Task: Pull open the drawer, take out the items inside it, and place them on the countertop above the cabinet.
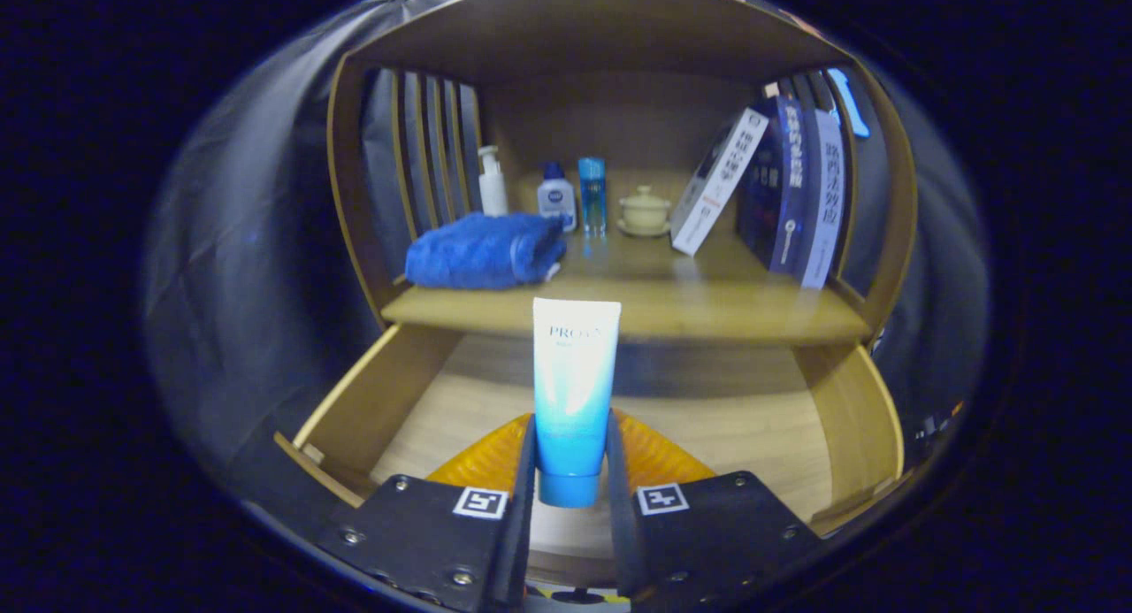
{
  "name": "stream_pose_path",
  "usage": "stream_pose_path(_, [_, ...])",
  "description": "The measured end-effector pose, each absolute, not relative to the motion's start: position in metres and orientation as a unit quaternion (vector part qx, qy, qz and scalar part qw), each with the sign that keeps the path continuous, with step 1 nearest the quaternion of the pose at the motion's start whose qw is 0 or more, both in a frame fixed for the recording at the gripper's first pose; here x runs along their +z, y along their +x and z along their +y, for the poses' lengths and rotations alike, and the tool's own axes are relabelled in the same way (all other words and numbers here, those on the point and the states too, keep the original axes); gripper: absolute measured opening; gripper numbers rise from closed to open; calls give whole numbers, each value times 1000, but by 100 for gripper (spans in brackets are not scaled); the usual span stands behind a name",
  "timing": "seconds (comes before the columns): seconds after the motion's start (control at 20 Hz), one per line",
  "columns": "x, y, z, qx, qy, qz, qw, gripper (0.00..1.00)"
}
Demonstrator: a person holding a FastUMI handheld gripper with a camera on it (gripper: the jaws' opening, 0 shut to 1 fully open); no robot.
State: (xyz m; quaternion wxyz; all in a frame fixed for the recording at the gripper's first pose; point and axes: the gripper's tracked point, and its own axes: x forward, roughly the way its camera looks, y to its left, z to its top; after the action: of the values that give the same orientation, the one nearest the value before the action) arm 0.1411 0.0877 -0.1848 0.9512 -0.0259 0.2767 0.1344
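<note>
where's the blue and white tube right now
In the gripper view, the tube stands upright, cap down, clamped between the two fingers of the gripper, above the open drawer and just in front of the countertop edge.

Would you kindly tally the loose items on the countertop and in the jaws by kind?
Bottles on the countertop: 3 (pump bottle, white-and-blue bottle, blue bottle)
Books: at least 3
Blue towel: 1
Lidded cup: 1
Tube, gripper shut on it: 1
Total: at least 9
</note>
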Motion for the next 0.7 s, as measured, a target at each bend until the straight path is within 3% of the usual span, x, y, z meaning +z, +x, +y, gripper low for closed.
stream_pose_path(0.5, [-98,199,94,110,-18,209,972,39])
stream_pose_path(0.7, [-97,234,91,95,-19,193,976,39])
